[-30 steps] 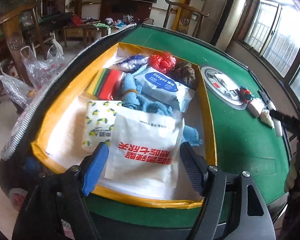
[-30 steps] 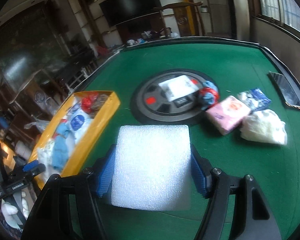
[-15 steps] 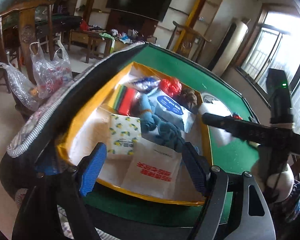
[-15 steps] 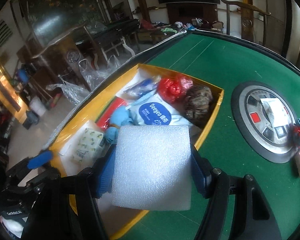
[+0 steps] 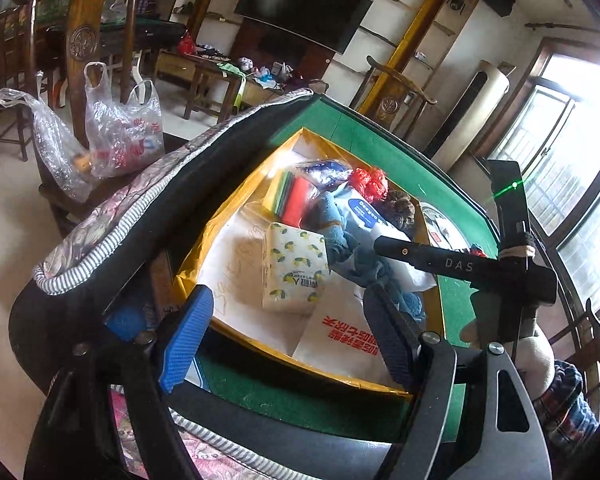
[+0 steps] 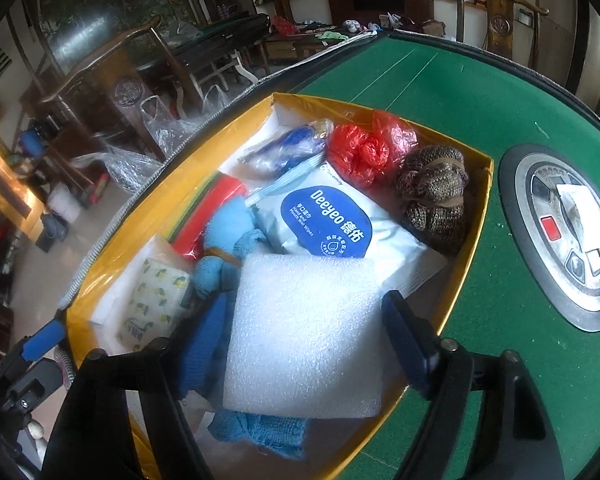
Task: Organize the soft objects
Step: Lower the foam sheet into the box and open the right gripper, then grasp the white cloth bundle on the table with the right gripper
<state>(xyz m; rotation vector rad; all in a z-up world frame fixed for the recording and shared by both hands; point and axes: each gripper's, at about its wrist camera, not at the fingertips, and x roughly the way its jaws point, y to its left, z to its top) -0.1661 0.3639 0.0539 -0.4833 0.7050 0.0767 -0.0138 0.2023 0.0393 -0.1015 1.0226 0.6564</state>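
Note:
A yellow box [image 6: 482,216] [image 5: 236,204] on the green table holds several soft things: a wet-wipes pack [image 6: 332,220], a red bag [image 6: 364,146], a knitted brown ball [image 6: 434,192], a blue cloth [image 6: 228,240], a lemon-print tissue pack [image 5: 296,264] and a white bag with red print [image 5: 340,332]. My right gripper [image 6: 300,336] is shut on a white foam pad [image 6: 308,336], held over the near part of the box. My left gripper [image 5: 284,340] is open and empty, held back from the box's near left edge. The right gripper's body [image 5: 464,266] shows in the left wrist view.
A round metal disc [image 6: 560,232] is set in the table [image 6: 480,92] right of the box. A padded striped rim [image 5: 112,220] runs along the table's left edge. Plastic bags [image 5: 116,136] hang on a wooden chair beyond it.
My right gripper has carried the foam pad left from the table's middle to over the box and lowered it. My left gripper has pulled back and up from the box.

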